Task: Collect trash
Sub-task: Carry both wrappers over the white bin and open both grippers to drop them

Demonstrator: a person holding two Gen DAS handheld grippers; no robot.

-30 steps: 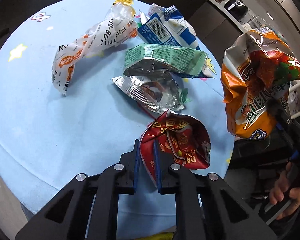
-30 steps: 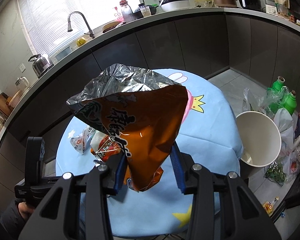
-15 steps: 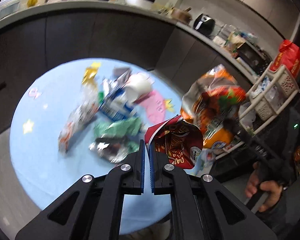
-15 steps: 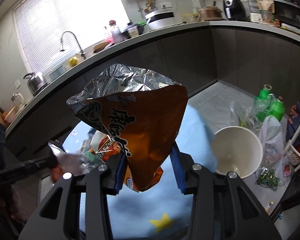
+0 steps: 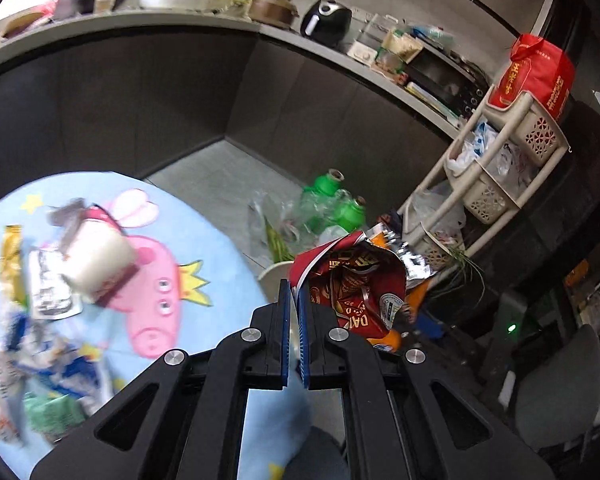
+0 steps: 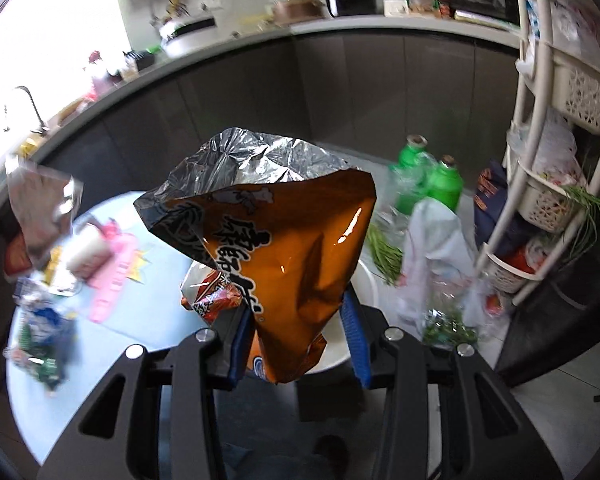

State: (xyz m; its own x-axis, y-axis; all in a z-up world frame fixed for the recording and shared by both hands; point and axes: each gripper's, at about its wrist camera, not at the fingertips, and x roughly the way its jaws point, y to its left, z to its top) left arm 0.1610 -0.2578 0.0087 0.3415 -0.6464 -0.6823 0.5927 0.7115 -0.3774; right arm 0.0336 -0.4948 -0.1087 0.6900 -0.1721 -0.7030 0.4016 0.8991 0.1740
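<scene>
My left gripper (image 5: 295, 292) is shut on a red snack bag (image 5: 352, 284) and holds it in the air past the table's right edge, over the white bin (image 5: 274, 276). My right gripper (image 6: 296, 312) is shut on a big orange snack bag (image 6: 296, 248) with a silver foil mouth, held above the white bin (image 6: 364, 280). The orange bag also shows behind the red one in the left wrist view (image 5: 388, 338). Several wrappers (image 5: 44, 292) and a white cup (image 5: 96, 258) lie on the round blue table (image 5: 204, 240).
Green bottles (image 5: 332, 200) and plastic bags lie on the floor behind the bin. A white basket rack (image 5: 496, 168) stands at the right. A dark counter with appliances runs along the back. Wrappers also show on the table in the right wrist view (image 6: 40, 336).
Both grippers have swung right, away from the table toward the white bin, each keeping its bag. The left gripper has lifted the red bag off the table.
</scene>
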